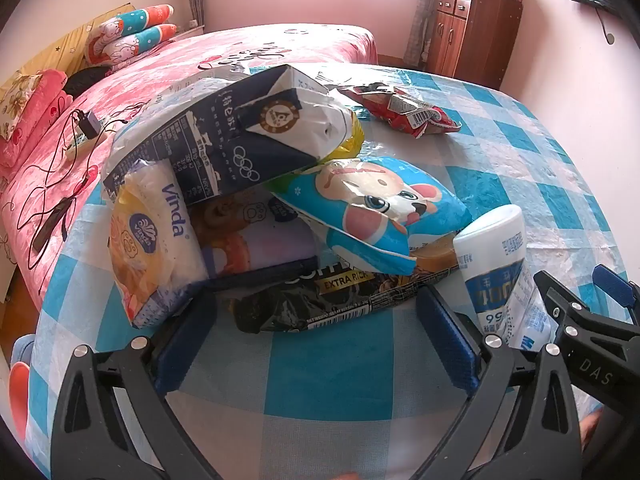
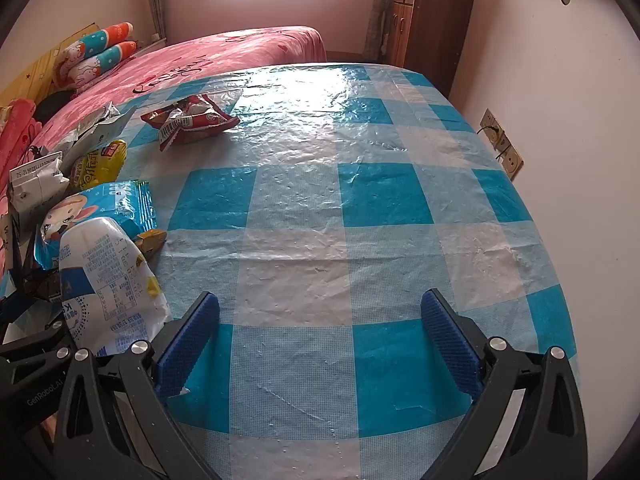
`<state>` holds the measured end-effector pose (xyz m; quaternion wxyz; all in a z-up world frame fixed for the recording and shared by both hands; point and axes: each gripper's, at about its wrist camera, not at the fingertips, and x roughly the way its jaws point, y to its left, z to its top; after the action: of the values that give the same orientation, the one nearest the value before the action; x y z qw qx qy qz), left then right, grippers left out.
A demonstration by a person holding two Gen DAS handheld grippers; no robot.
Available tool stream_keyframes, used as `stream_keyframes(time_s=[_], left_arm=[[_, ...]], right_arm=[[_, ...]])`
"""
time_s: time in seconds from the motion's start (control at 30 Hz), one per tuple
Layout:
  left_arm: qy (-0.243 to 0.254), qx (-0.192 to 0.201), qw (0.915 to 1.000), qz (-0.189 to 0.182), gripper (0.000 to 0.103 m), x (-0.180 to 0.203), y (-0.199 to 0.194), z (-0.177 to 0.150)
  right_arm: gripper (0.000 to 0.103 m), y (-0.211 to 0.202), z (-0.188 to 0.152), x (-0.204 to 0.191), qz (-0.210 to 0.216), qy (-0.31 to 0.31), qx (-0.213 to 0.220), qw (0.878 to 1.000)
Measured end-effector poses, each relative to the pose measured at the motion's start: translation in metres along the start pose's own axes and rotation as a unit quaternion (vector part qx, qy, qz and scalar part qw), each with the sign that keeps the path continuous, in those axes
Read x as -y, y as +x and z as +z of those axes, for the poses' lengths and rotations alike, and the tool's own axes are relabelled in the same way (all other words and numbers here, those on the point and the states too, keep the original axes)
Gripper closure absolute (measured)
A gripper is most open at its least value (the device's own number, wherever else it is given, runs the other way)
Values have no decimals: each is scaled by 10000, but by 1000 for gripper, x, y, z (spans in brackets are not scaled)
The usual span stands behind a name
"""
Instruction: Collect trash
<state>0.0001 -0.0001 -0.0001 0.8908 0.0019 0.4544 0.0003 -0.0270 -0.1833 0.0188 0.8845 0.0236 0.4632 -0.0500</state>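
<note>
Tilting downward, both hand-held grippers point(image 1: 316, 332) point(image 2: 320, 332) gape over tablecloth point(image 2: 360, 200).

The white tissue pack point(image 1: 160, 236) at the left of the left wrist view says "Vinda" in blue letters. The black coffee packet point(image 1: 320, 300) near the bottom middle says "EXTRA RICH" on a gold strip. The black tool arm point(image 1: 592, 368) at the lower right shows "DAS". In the right wrist view, the black tool arm point(image 2: 36, 384) at the lower left reads "GenRobot.AI". The white carton point(image 2: 36, 184) at the left edge shows small printed numbers.
</note>
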Motion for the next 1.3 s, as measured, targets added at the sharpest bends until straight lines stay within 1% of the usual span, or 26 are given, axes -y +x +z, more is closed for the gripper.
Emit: stream_keyframes(time_s=[0.4, 0.63, 0.8, 0.93, 1.0, 1.03, 1.17, 1.3], left_arm=[[-6, -1, 10000, -8, 4, 0, 0, 0], [55, -9, 10000, -43, 4, 6, -6, -10], [193, -1, 9997, -153, 4, 4, -20, -29], [320, 31, 9991, -261, 4, 3, -33, -44], [375, 60, 9989, -272, 4, 2, -41, -51], [388, 99, 9988, -268, 4, 2, -43, -54], [486, 268, 9981, -251, 4, -4, -63, -68], [494, 536, 9971, -223, 4, -16, -87, -77]], right_arm=[[4, -1, -1, 1, -12, 8, 2, 10000], [4, -11, -16, 3, 160, -165, 6, 9997], [4, -21, -28, 4, 210, -267, 3, 9994], [4, -34, -44, 6, 229, -264, 15, 9994], [4, -40, -51, 8, 333, -192, 52, 9992], [4, -46, -55, 11, 359, -130, 103, 9992], [4, -66, -68, 15, 223, -47, 285, 9993], [4, -89, -77, 15, 197, -41, 497, 9986]])
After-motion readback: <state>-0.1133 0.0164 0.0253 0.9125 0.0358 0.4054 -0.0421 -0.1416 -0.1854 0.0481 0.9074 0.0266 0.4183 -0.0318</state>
